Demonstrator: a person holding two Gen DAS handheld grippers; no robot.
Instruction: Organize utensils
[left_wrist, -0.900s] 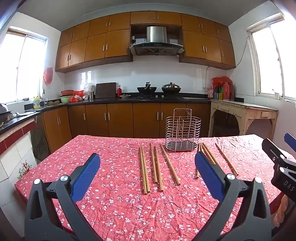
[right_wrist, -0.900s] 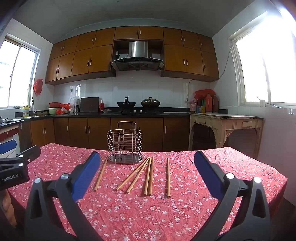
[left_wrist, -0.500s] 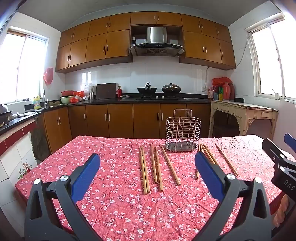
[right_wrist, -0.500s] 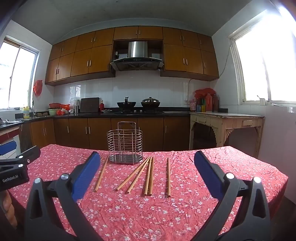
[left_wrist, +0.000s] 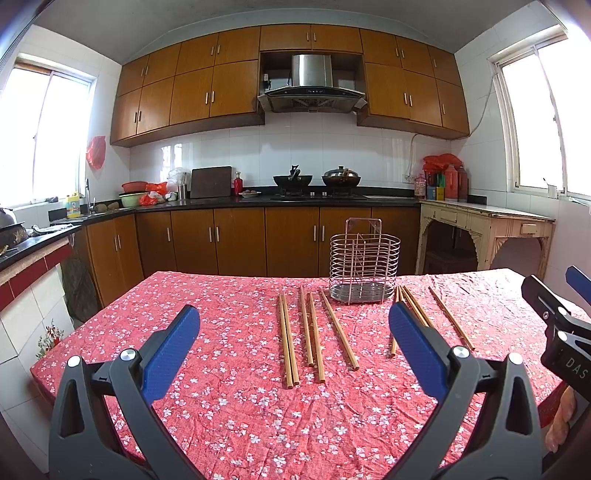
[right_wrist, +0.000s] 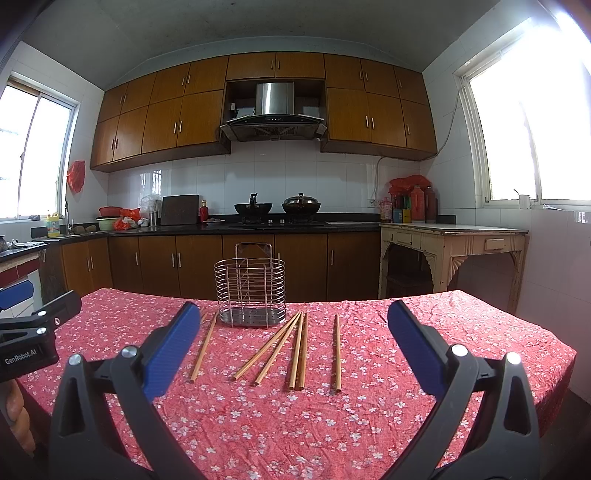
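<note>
Both claws up over the near edge of the table (left_wrist: 207, 295), red flowered cloth under everything. Left gripper (left_wrist: 294, 334) spread wide, blue pads well apart, nothing between them. Right gripper (right_wrist: 294, 332) the same: wide open, gripping nothing. Wire rack (left_wrist: 364, 260) standing upright toward the far side of the table, looking empty. Wooden chopsticks (left_wrist: 312, 328) lying flat on the cloth in front of the rack and to either side, fanned loosely, some in touching pairs, one lone stick (right_wrist: 337, 352) out on the right. Kitchen counter (right_wrist: 258, 226) and stove behind, well apart from the table.
</note>
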